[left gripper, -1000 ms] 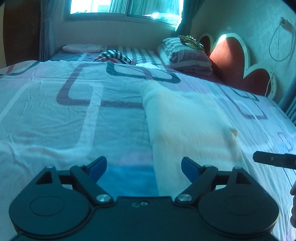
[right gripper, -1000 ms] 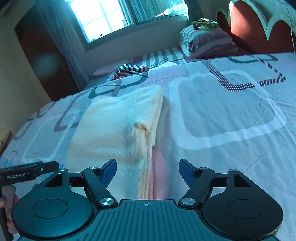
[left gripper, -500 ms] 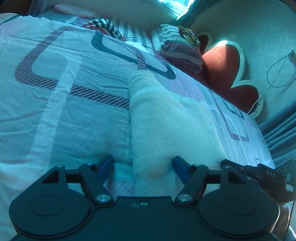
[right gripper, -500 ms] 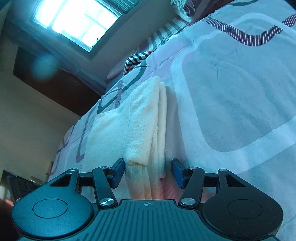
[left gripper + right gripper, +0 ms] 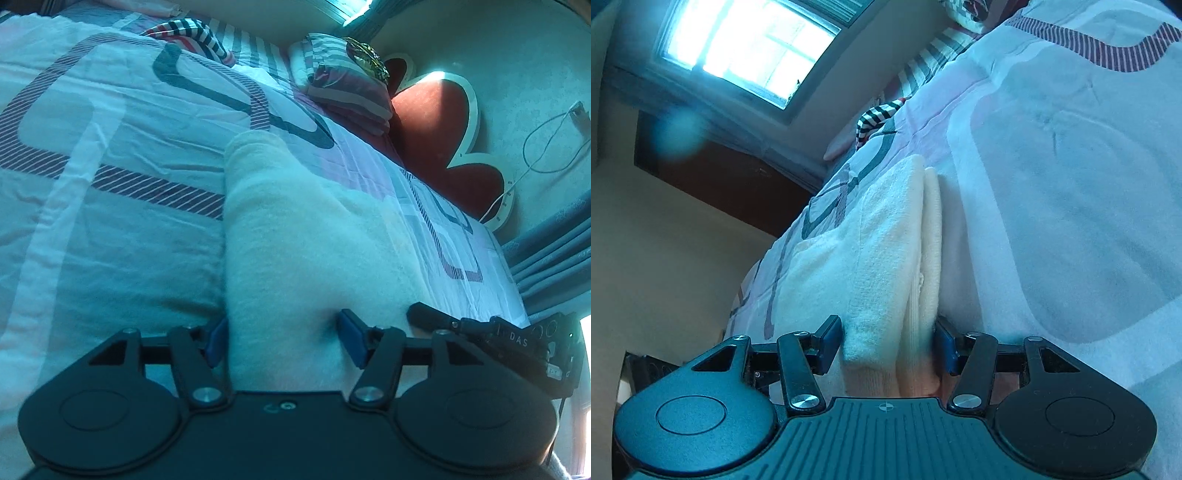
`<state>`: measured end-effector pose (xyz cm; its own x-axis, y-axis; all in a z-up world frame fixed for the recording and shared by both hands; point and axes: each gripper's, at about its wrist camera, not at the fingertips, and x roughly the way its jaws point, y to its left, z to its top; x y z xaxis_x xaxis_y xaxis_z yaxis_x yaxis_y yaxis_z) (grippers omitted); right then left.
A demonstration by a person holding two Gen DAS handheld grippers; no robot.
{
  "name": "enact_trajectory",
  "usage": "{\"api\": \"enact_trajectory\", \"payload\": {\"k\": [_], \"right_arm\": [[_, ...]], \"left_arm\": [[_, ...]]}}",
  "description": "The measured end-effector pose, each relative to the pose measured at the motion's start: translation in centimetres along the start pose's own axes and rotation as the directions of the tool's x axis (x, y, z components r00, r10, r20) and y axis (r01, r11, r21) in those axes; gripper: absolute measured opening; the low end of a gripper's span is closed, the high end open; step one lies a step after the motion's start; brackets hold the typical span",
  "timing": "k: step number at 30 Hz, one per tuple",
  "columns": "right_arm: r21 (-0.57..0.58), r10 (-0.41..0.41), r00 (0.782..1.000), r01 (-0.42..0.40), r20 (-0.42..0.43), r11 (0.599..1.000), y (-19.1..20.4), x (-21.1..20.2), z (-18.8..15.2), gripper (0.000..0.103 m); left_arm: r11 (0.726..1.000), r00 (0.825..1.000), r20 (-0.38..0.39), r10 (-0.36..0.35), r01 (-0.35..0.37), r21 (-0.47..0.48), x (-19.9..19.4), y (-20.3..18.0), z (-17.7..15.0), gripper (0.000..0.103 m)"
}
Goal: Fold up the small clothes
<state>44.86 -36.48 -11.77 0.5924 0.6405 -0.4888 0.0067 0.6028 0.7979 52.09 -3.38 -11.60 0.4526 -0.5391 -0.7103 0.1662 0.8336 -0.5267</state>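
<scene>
A folded cream garment (image 5: 303, 236) lies lengthwise on the patterned bedspread (image 5: 92, 221). My left gripper (image 5: 284, 338) is at its near end, low over the bed. Its jaws are closing with the cloth bunched between the blue pads (image 5: 351, 339), and the right pad dents the fabric. In the right wrist view the same garment (image 5: 886, 251) shows its stacked folded layers edge-on. My right gripper (image 5: 886, 343) holds that thick near corner between its pads. The right gripper's black body (image 5: 517, 343) sits just right of the left one.
A striped black, white and red garment (image 5: 192, 35) lies crumpled farther up the bed. Striped pillows (image 5: 347, 85) lean on the red headboard (image 5: 443, 147). A curtain (image 5: 554, 251) hangs on the right. A window (image 5: 750, 48) and a dark door (image 5: 720, 173) stand beyond the bed.
Both grippers came down and forward onto the near end of the cream garment. Their jaws narrowed from wide open until the cloth sat between the pads. Both views rolled.
</scene>
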Motion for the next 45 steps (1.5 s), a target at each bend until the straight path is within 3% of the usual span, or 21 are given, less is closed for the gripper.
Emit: {"api": "enact_trajectory", "payload": {"k": [2,3,4,6,11,21,33,45], "right_arm": [[-0.051,-0.034,0.999,0.034,-0.011,0.998,0.8,0.4,-0.1,0.048],[-0.084,-0.061,0.998,0.06,-0.013,0.995,1.3,0.6,-0.2,0.04],[-0.109,-0.078,0.997,0.077,-0.006,0.991,1.7,0.6,-0.3,0.039],[-0.165,-0.114,0.993,0.115,0.012,0.98,2.7,0.9,-0.8,0.034],[-0.275,-0.186,0.98,0.198,0.067,0.941,5.3,0.7,-1.9,0.031],[-0.362,-0.192,0.977,0.214,0.096,0.907,9.9,0.9,-3.2,0.03],[-0.396,-0.202,0.972,0.235,0.123,0.888,17.4,3.4,-7.7,0.03],[-0.397,-0.173,0.983,0.181,0.055,0.9,23.4,11.4,-13.0,0.03]], "left_arm": [[0.998,0.999,-0.001,0.037,-0.037,0.047,0.5,-1.1,0.2,0.058],[0.996,0.999,0.002,0.053,-0.053,0.07,0.6,-1.5,0.2,0.05],[0.995,0.998,0.003,0.056,-0.056,0.081,0.6,-1.9,0.1,0.041],[0.992,0.997,0.011,0.073,-0.073,0.104,0.5,-2.6,0.2,0.035],[0.967,0.989,0.034,0.145,-0.149,0.209,0.0,-4.9,0.0,0.03],[0.955,0.988,0.073,0.135,-0.149,0.256,-3.5,-5.1,-0.3,0.029],[0.957,0.99,0.102,0.097,-0.121,0.265,-10.4,0.2,0.1,0.029],[0.96,0.986,0.087,0.142,-0.159,0.229,-16.4,9.2,0.5,0.03]]}}
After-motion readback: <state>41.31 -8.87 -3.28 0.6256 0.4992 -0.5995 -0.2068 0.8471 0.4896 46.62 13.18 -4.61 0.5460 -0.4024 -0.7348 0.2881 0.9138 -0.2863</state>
